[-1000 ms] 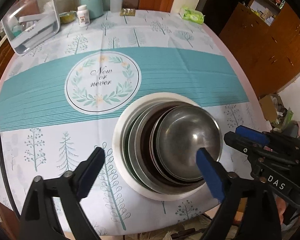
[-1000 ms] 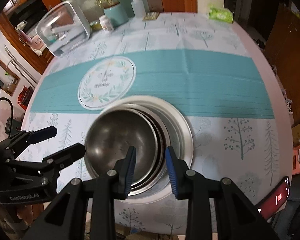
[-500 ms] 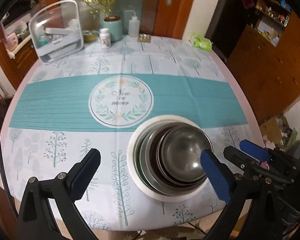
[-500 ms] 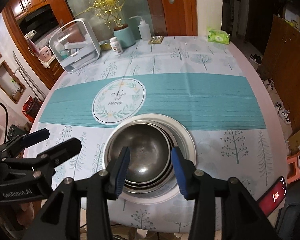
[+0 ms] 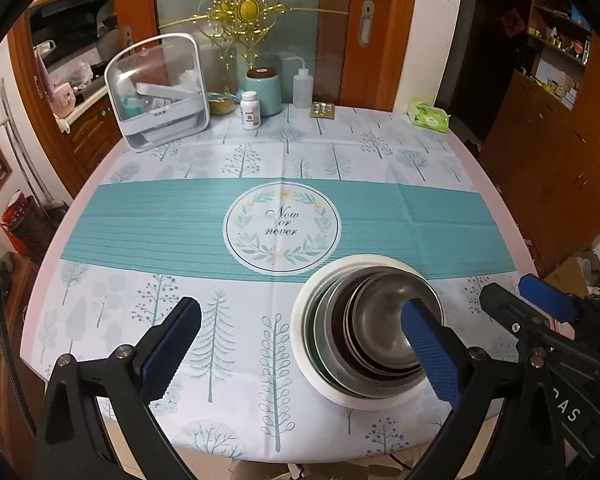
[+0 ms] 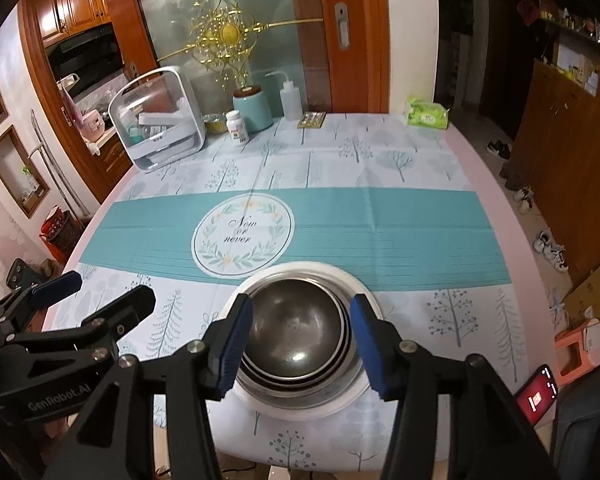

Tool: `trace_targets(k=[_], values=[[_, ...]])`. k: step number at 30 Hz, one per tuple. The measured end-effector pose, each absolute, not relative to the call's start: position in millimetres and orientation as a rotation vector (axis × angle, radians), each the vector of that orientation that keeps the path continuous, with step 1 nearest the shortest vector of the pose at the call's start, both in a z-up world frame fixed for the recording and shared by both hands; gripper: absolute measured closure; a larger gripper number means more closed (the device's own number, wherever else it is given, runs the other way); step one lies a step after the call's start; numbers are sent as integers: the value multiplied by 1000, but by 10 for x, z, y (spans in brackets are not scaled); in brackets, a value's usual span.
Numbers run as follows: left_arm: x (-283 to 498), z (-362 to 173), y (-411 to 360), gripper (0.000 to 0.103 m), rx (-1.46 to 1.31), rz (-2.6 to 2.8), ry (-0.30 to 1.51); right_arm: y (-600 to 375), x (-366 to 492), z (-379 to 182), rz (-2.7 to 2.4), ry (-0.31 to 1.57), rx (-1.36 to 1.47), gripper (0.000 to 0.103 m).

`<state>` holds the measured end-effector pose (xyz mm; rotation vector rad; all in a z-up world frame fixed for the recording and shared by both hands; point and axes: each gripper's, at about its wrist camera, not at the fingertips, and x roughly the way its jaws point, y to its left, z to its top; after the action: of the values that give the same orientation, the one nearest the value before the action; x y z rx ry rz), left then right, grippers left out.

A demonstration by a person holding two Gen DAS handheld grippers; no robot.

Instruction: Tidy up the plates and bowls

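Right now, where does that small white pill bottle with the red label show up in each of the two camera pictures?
Left wrist view: the small white pill bottle with the red label stands at the table's far edge, upper middle, left of the teal ceramic jar.
Right wrist view: the same bottle sits upper left of centre, again left of the teal jar.
Shared landmark: the round "Now or never" emblem on the tablecloth.

Both cameras sit on the grippers and look forward and down at the table (image 5: 500,216) from its near edge, high enough to see all of it. The left camera is more to the left, so the bowls (image 5: 384,332) show at its lower right. The right camera looks almost straight over the bowls (image 6: 300,328). Both views share the table, the bowls and the door (image 6: 340,32) behind.
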<state>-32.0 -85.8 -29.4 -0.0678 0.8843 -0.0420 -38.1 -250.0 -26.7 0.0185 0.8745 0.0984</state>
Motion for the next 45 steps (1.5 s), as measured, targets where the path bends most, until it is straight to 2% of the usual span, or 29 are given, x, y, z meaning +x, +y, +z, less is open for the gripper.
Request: trace_targets(k=[45], values=[[-416, -311, -1163, 3, -18, -70, 896, -2746, -538, -207, -19, 851, 7, 51]])
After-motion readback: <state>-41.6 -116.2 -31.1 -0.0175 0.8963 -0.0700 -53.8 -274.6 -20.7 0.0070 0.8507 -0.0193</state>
